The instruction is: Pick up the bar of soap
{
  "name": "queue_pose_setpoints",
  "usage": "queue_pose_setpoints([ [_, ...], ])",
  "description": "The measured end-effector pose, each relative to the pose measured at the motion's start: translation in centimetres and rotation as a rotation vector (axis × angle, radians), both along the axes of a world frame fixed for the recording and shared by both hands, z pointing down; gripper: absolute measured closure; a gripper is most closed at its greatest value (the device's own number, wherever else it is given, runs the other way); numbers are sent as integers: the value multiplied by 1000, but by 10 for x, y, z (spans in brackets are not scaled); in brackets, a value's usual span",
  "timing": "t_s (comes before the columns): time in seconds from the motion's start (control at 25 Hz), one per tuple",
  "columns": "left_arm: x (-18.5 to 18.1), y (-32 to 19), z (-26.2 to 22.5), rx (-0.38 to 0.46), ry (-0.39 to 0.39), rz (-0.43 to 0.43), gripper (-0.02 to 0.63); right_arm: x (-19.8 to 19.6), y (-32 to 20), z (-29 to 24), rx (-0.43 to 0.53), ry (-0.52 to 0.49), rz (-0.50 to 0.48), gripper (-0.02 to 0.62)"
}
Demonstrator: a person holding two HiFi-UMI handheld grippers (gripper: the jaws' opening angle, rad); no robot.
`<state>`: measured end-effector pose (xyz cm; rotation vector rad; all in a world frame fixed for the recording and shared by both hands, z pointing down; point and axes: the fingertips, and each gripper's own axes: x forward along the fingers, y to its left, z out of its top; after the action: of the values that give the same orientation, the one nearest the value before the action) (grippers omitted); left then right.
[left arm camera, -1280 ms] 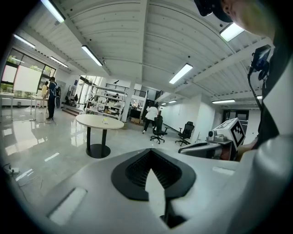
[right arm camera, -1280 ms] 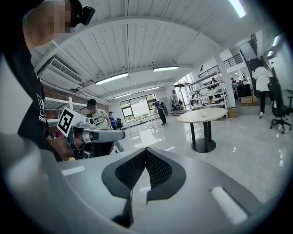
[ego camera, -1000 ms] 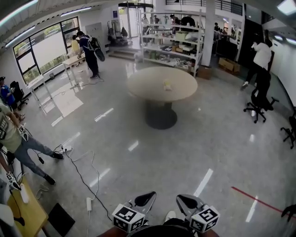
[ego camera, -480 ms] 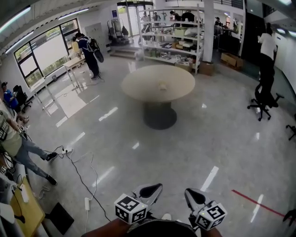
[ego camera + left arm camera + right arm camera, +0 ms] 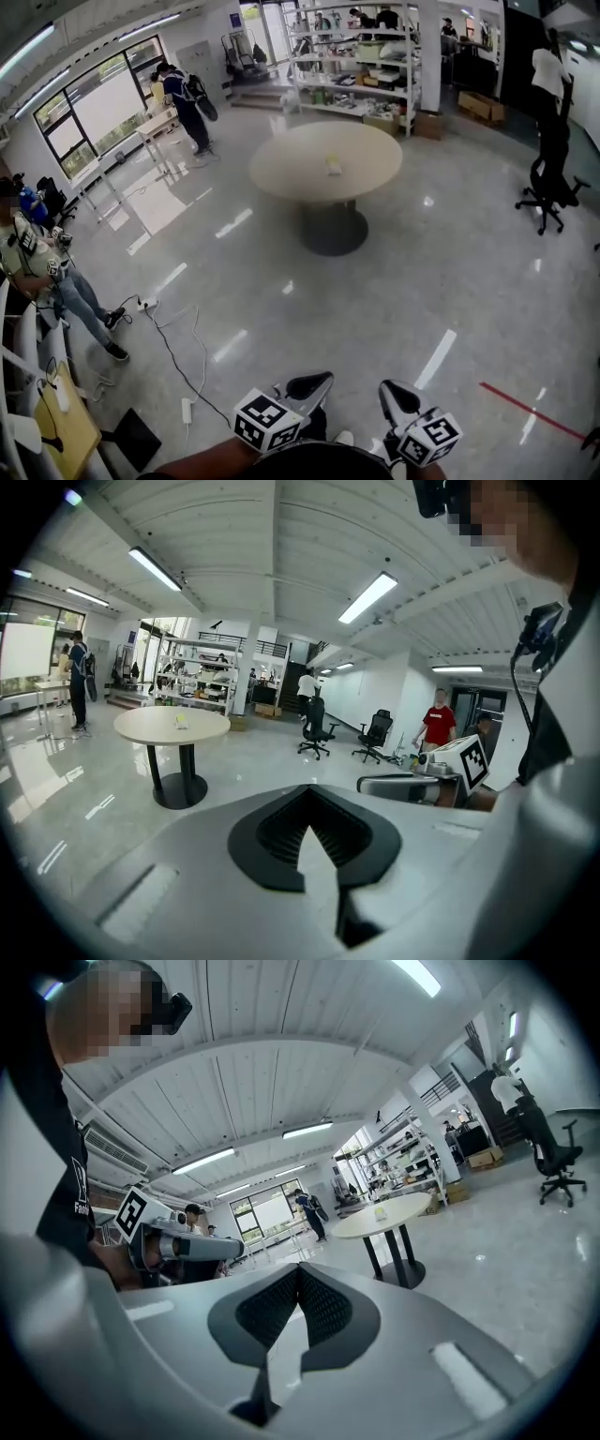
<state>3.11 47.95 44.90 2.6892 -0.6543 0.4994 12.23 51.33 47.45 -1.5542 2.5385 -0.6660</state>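
the left claw (image 5: 306, 795) is sitting clenched: its two ribbed pads are meeting at the tips and are gripping nothing. the right claw (image 5: 298, 1269) is sitting clenched in the same way, pads touching at the tips, with nothing between them. in the head view both claws are showing at the bottom edge, side by side and slightly apart, close to the person's body, each pointing forward over the glossy floor (image 5: 375, 300).

the bar of soap (image 5: 334, 167) is lying on top of the round table (image 5: 281, 178), well ahead of both claws and well apart from them. it is showing as a small pale yellowish block near the middle of the tabletop; finer detail is too small to make out. seen from the left claw, the table is standing ahead and to the left. seen from the right claw, it is standing ahead and to the right.

beyond the table, farther from the claws, a shelving unit (image 5: 361, 61) is carrying assorted goods. far ahead and to the right of the right claw, a black office chair (image 5: 548, 183) is standing on the floor. a red line (image 5: 520, 410) is running across the floor just right of the right claw. left of the left claw, a white power strip (image 5: 185, 411) with a black cable is lying on the floor, and farther left a seated person (image 5: 42, 272) is resting both feet on the floor.
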Motion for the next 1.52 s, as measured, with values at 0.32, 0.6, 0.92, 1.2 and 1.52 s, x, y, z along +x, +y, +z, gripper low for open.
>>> queue_pose_setpoints([
  [0.32,17,-64,15,-18,47,17,598,9,-56,7,-42,56,15,589],
  [0.6,14,-161,2,-8,102,17,598,1,-145,-9,-74,119,8,589],
  [0.92,-29,-279,1,28,126,-30,598,-34,-268,-11,-77,156,-24,589],
  [1.2,-56,-361,3,11,127,-47,598,-68,-358,-24,-61,184,-69,589],
  [1.52,-67,-405,11,-18,145,-94,598,-68,-398,-13,-118,188,-88,589],
])
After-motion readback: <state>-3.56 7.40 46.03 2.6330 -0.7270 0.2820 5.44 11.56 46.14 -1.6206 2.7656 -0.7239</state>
